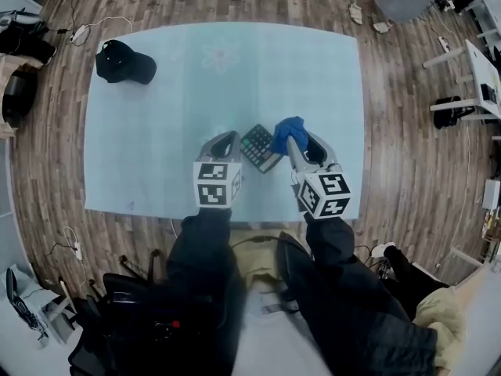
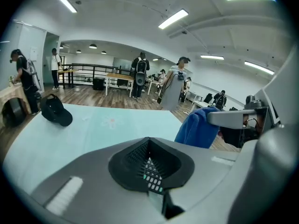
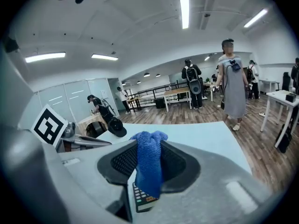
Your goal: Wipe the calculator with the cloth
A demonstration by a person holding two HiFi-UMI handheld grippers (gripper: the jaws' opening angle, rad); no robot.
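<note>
Cap [image 1: 125, 63] first, since it's furthest left: black, sitting alone at the far left corner of the pale blue worktop [image 1: 156, 131], well away from everything else.

Moving right, near the front edge, there's the left hand-held gripper [image 1: 229, 143]. Its marker cube [image 1: 217, 184] has black-and-white square patterns on it, no actual words. Its own view shows the jaws pinched onto one end of the calculator [image 1: 257, 149], with rows of grey keys and a couple of greenish ones showing in the gap.

The calculator sits between the two grippers, angled across, dark body. The key print is too small to read and I can't spot a brand name. Can't tell if it's lifted or resting on the worktop.

Right against the calculator's right end is the blue cloth [image 1: 287, 134], bunched up. The right hand-held gripper [image 1: 296, 143] has its jaws clamped on it, and in that gripper's view the cloth hangs down over the calculator, with an orange key peeking out below. Its marker cube [image 1: 323, 193] has the same kind of square pattern.
</note>
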